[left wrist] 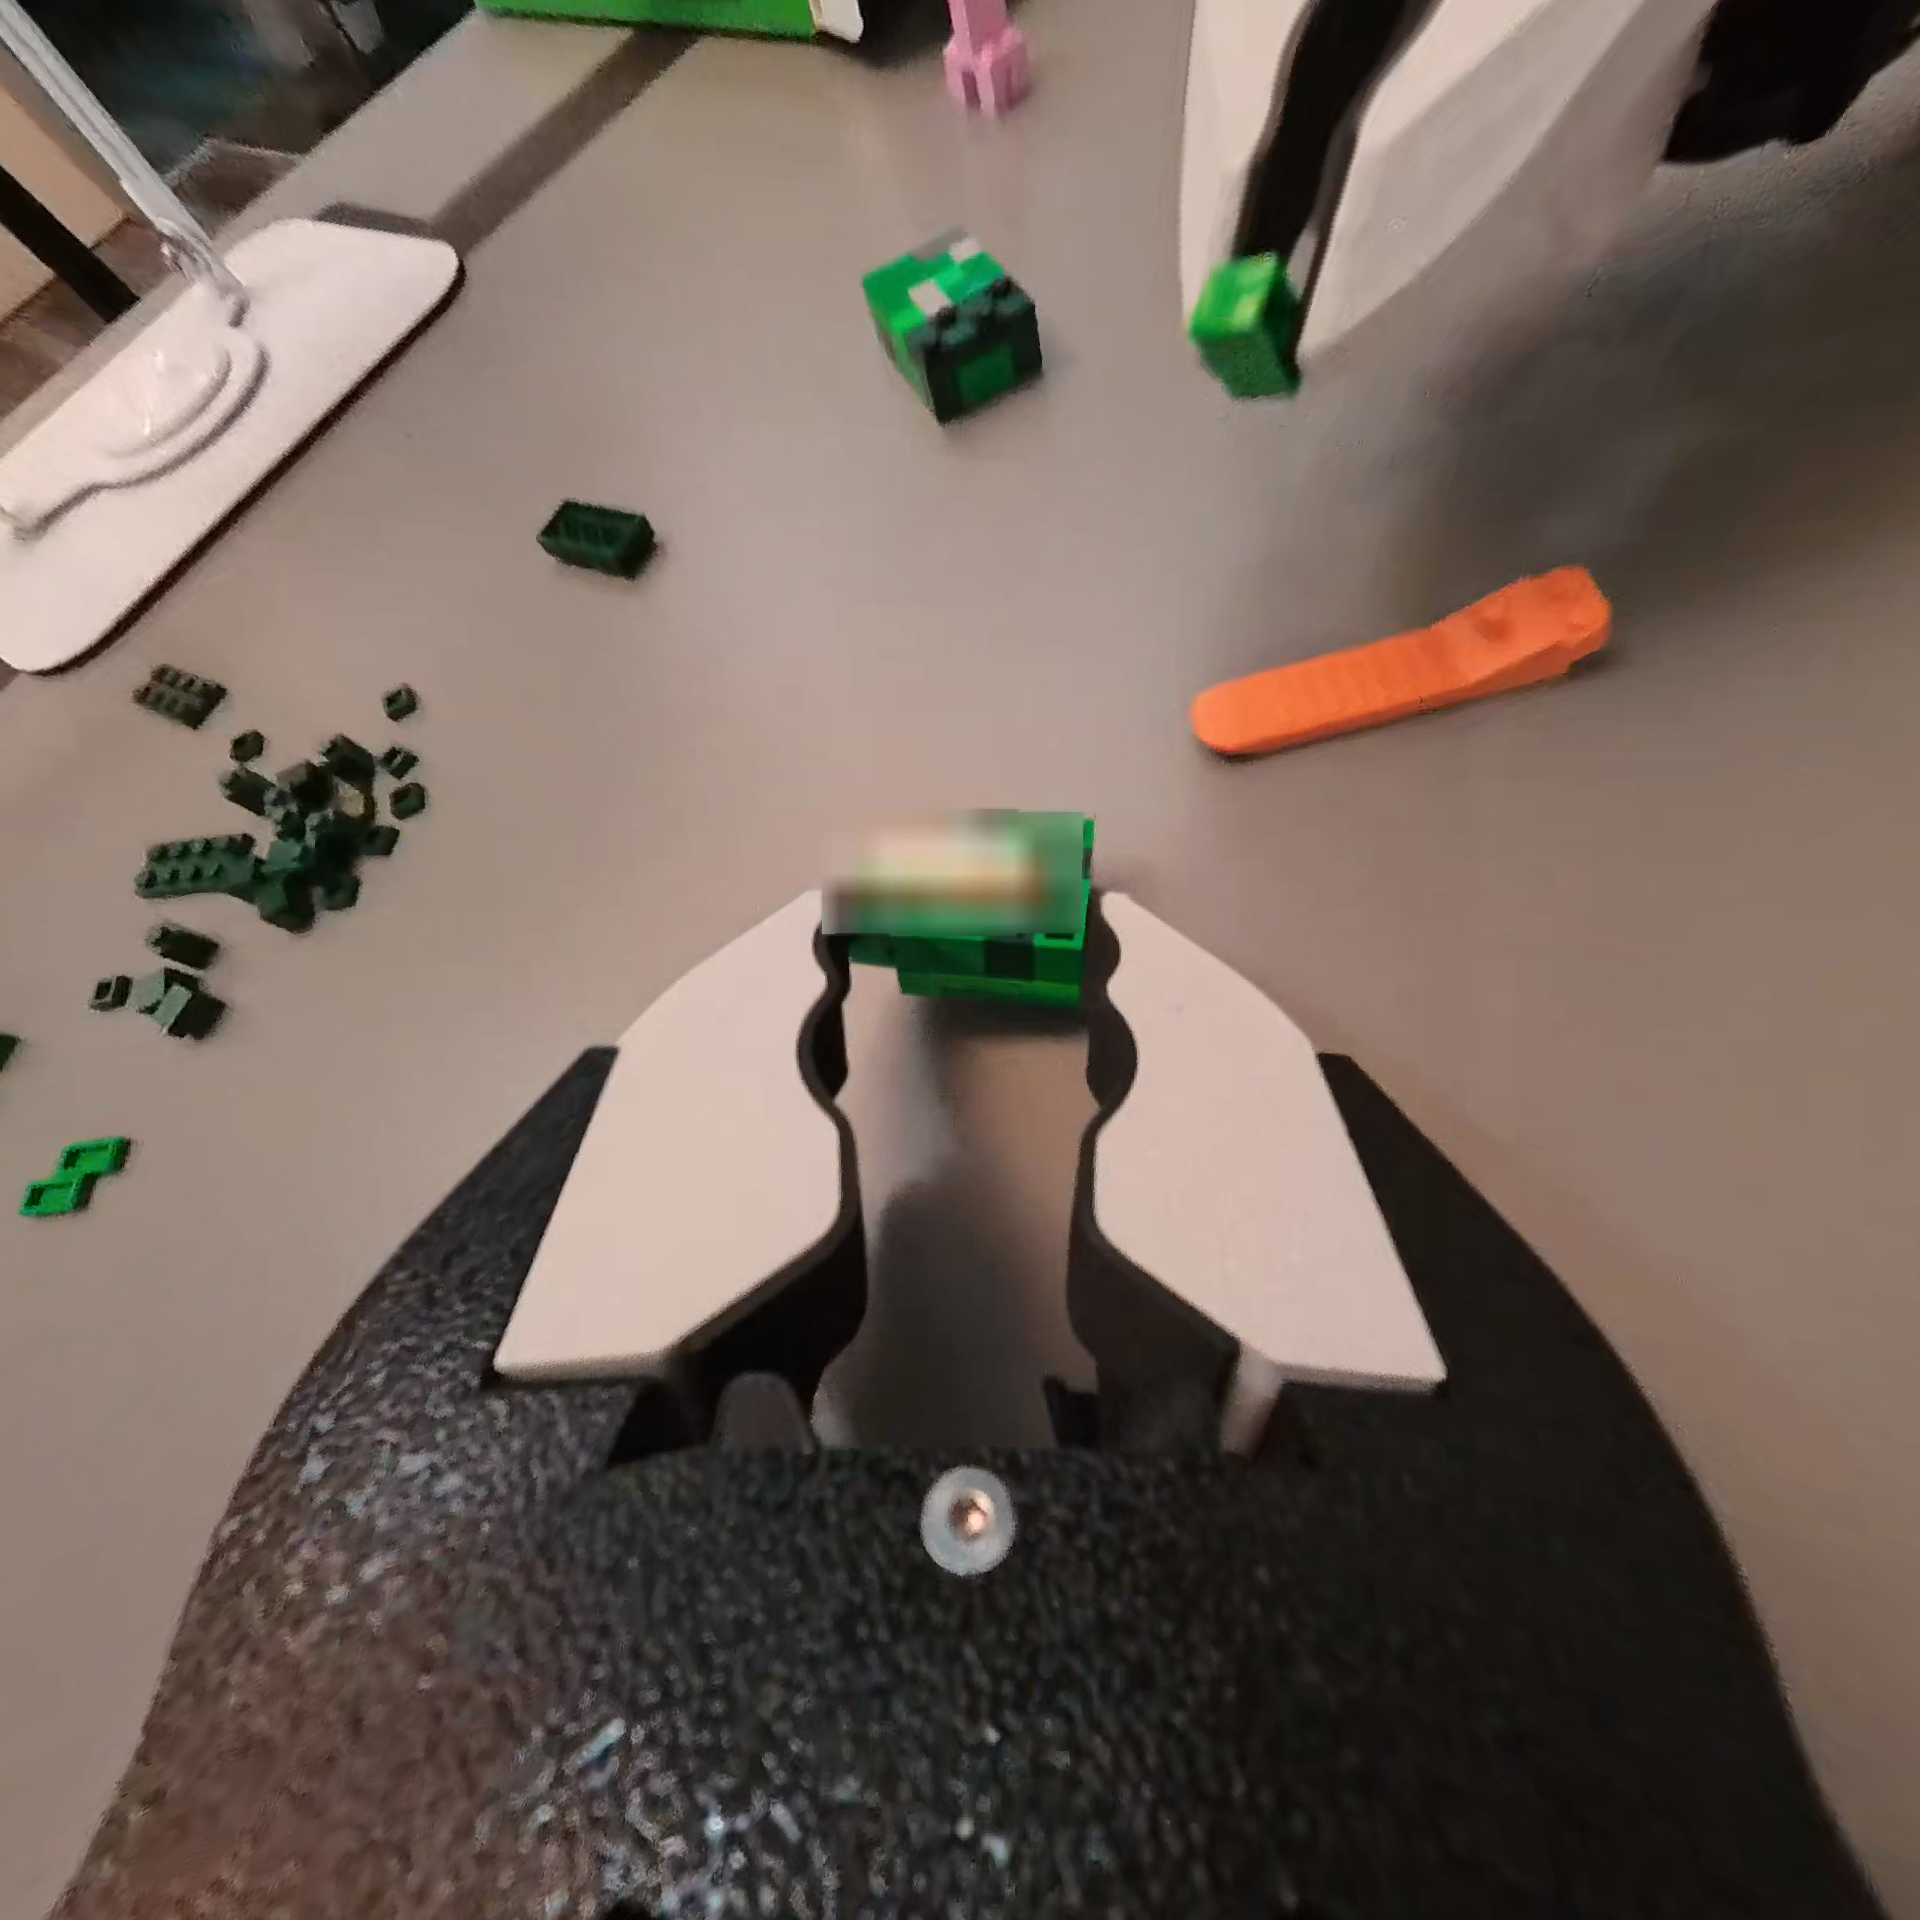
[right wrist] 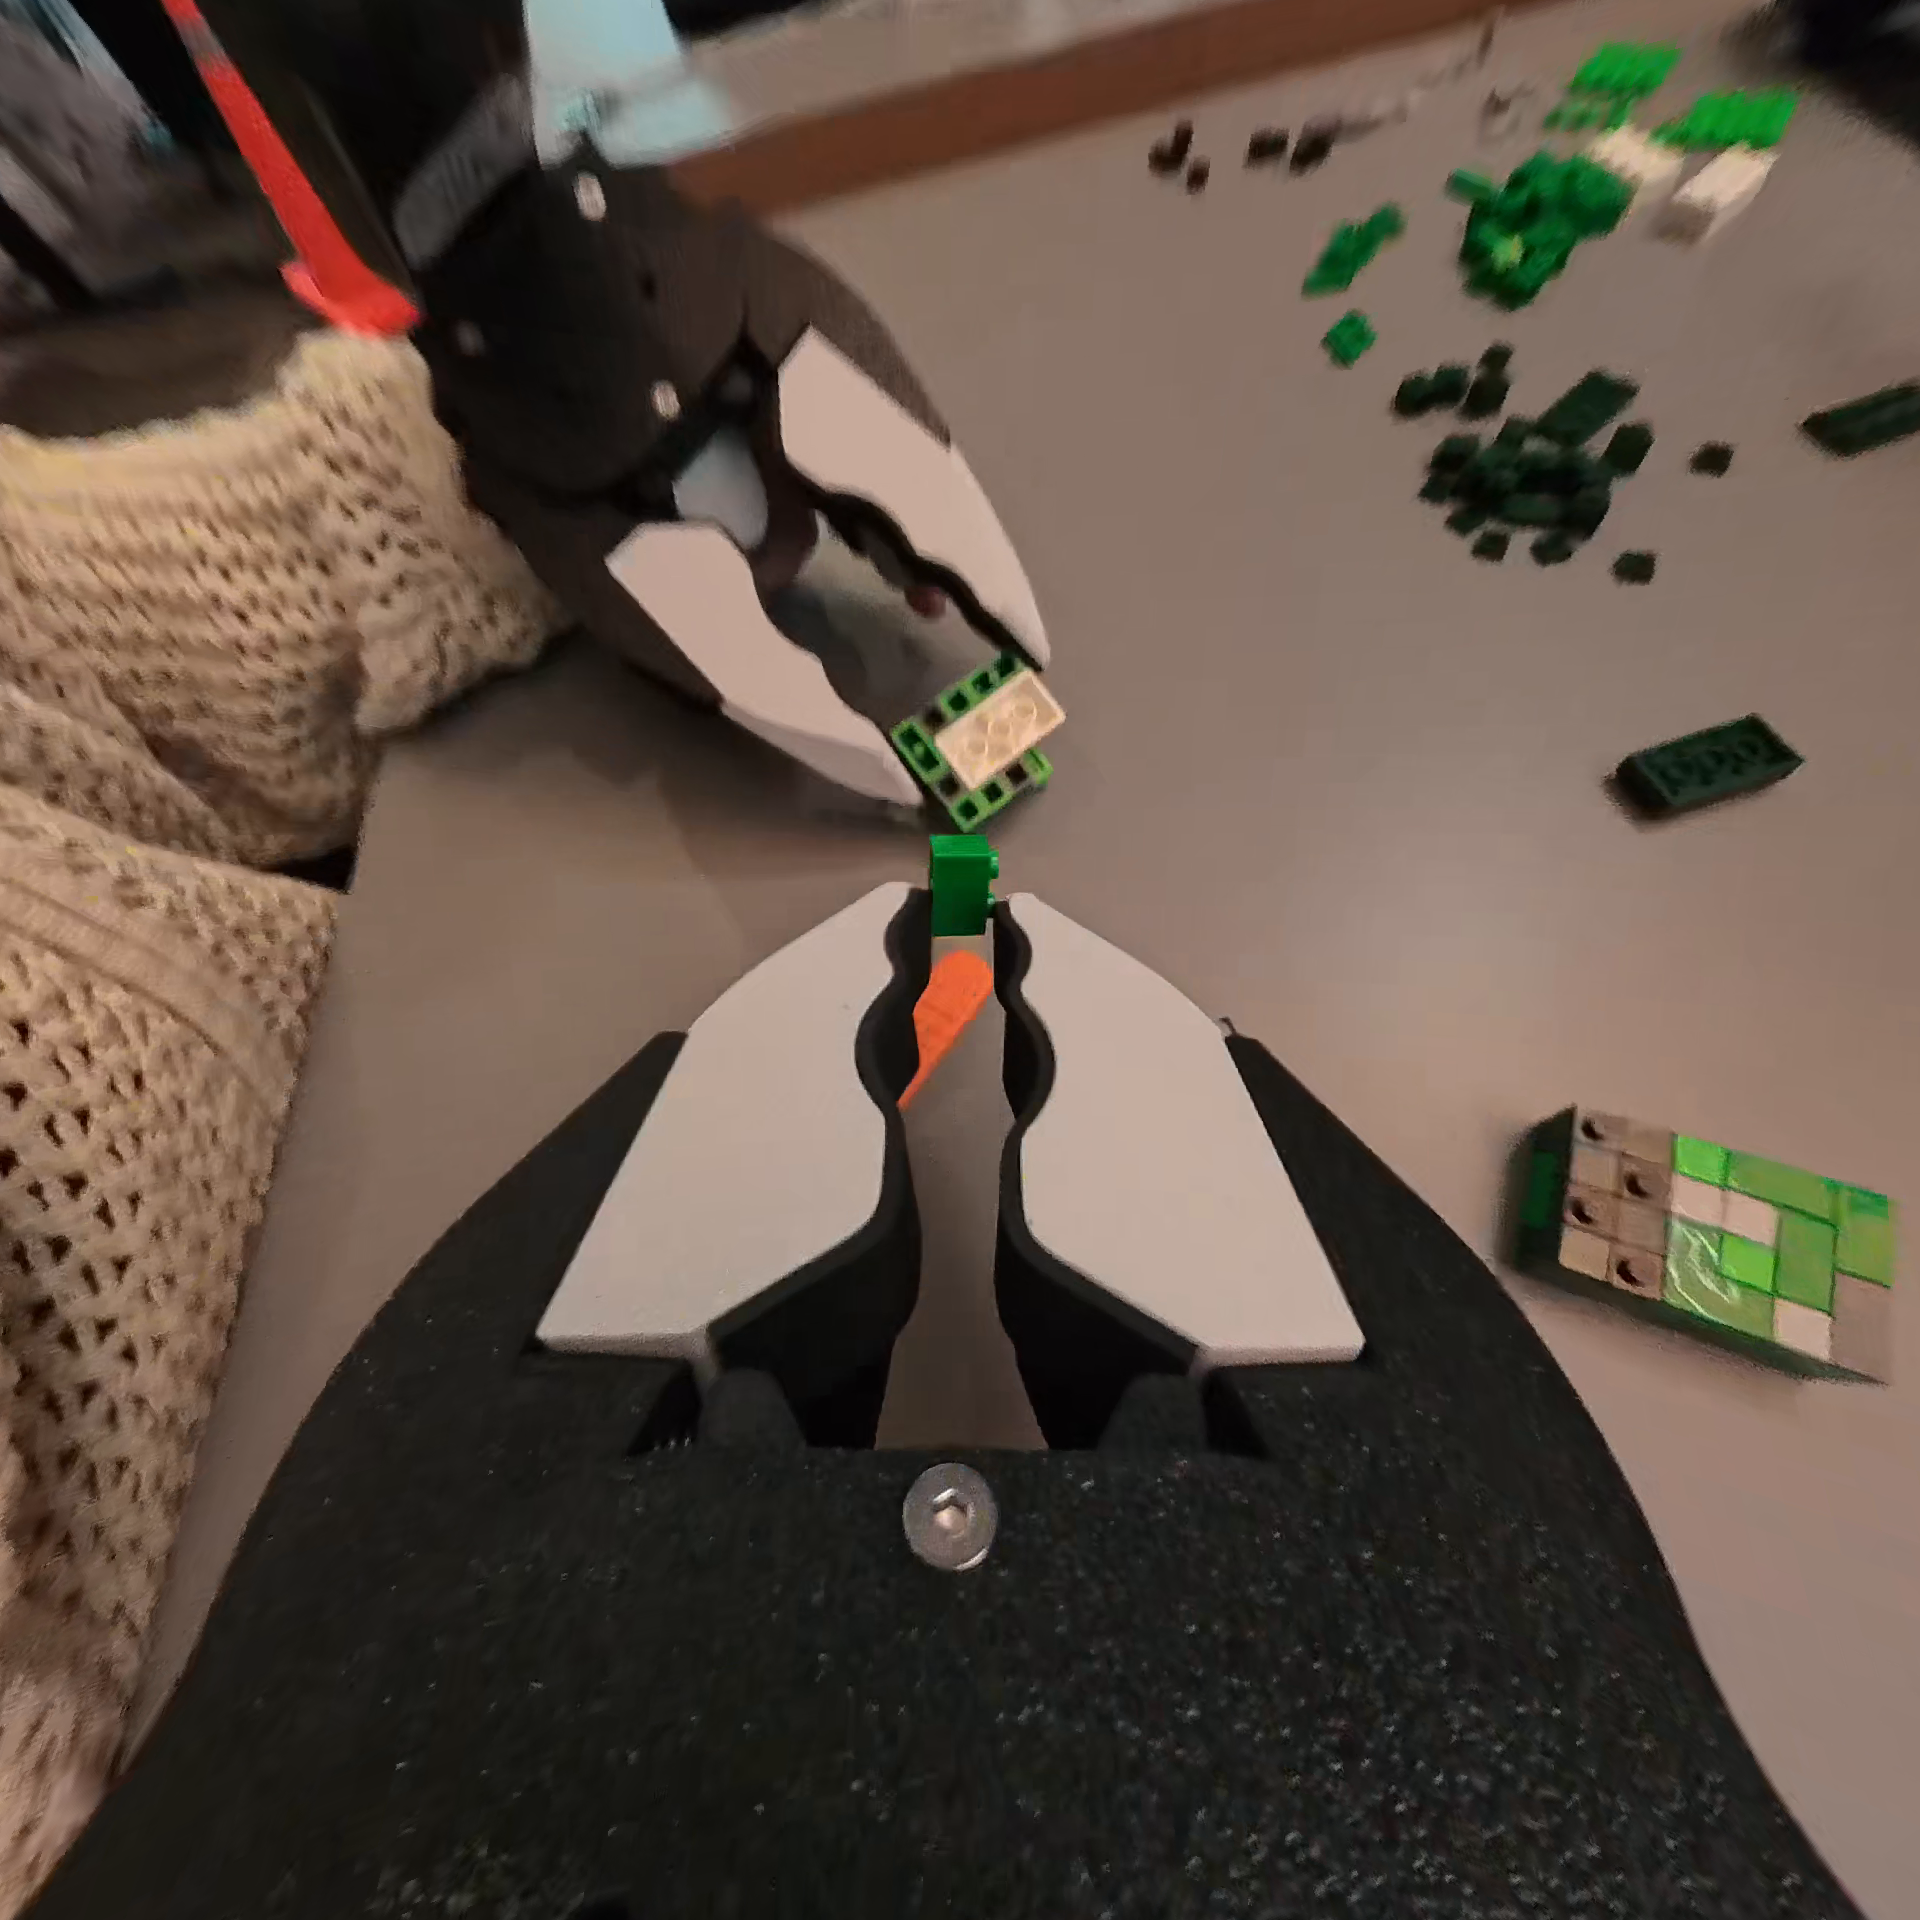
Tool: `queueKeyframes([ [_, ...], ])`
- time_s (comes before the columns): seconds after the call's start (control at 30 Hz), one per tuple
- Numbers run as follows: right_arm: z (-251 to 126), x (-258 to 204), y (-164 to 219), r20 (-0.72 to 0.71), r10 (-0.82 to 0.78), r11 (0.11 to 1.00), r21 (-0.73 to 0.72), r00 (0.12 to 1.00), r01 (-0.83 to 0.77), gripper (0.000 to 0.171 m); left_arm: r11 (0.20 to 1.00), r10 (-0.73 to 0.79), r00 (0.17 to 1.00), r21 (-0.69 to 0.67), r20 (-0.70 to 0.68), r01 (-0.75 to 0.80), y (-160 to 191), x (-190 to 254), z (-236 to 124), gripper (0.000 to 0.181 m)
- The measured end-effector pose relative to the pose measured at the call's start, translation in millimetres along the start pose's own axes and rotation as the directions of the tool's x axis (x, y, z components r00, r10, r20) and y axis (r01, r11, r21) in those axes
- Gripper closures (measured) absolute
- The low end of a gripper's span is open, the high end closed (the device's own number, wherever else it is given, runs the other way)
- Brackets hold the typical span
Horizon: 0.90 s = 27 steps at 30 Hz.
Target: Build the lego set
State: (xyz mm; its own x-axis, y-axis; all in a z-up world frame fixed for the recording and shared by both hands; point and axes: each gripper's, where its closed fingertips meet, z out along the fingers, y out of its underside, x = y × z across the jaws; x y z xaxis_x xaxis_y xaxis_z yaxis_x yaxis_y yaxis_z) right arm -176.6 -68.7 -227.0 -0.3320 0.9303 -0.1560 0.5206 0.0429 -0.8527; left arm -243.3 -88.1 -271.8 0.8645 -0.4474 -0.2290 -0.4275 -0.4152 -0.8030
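My left gripper (left wrist: pixel 961 914) is shut on a small green block assembly (left wrist: pixel 987 961) with a pale plate on top, held just above the grey table. In the right wrist view the same assembly (right wrist: pixel 982 743) sits between the left gripper's fingertips (right wrist: pixel 977 727). My right gripper (right wrist: pixel 961 904) is shut on a small bright green brick (right wrist: pixel 961 883), held just in front of that assembly, a small gap apart. It also shows in the left wrist view (left wrist: pixel 1242 322), with the green brick (left wrist: pixel 1242 327) in its tips.
A green cube build (left wrist: pixel 951 332), an orange brick separator (left wrist: pixel 1403 660), a dark green brick (left wrist: pixel 597 535) and piles of dark green pieces (left wrist: pixel 281 831) lie on the table. A flat green and grey build (right wrist: pixel 1704 1242) lies right. A knitted sleeve (right wrist: pixel 156 727) fills the left. The gap from one gripper's tips to the other's is roughly 9 centimetres. The orange brick separator (left wrist: pixel 1403 660) is about 6 centimetres from my right fingertips.
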Motion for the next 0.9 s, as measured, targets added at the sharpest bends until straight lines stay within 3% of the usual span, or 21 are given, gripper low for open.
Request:
queueKeyframes([
  [0.17,2,-10,-15,0.105,0.084,0.976,0.191,0.991,-0.103,0.161,0.996,-0.047,0.999,-0.078,-0.003,0.047,15,3,-5,0.138],
  [0.27,2,-17,-17,0.186,0.141,0.95,0.252,0.972,-0.186,0.161,0.997,-0.038,0.994,-0.061,0.099,0.045,15,-7,-10,0.123],
  [0.33,0,-25,-19,0.265,0.193,0.925,0.271,0.945,-0.265,0.161,0.999,0.03,0.979,0.021,0.202,-0.035,-2,-11,-20,0.115],
  [0.43,-5,-41,-25,0.428,0.261,0.877,0.269,0.865,-0.397,0.161,0.921,0.241,0.925,0.233,0.292,-0.313,-58,21,-38,0.131],
  [0.53,-9,-54,-29,0.559,0.302,0.841,0.224,0.772,-0.492,0.16,0.816,0.424,0.824,0.235,0.377,-0.528,-87,50,-42,0.134],
  [0.67,-9,-66,-27,0.6,0.294,0.854,0.185,0.744,-0.487,0.161,0.778,0.446,0.779,0.238,0.441,-0.581,-102,57,-41,0.133],
  [0.8,-11,-68,-28,0.615,0.295,0.85,0.182,0.732,-0.495,0.161,0.761,0.494,0.764,0.219,0.416,-0.611,-99,64,-36,0.159],
  [0.9,-6,-65,-22,0.57,0.283,0.874,0.178,0.771,-0.453,0.16,0.787,0.493,0.788,0.196,0.368,-0.584,-92,65,-30,0.162],
])
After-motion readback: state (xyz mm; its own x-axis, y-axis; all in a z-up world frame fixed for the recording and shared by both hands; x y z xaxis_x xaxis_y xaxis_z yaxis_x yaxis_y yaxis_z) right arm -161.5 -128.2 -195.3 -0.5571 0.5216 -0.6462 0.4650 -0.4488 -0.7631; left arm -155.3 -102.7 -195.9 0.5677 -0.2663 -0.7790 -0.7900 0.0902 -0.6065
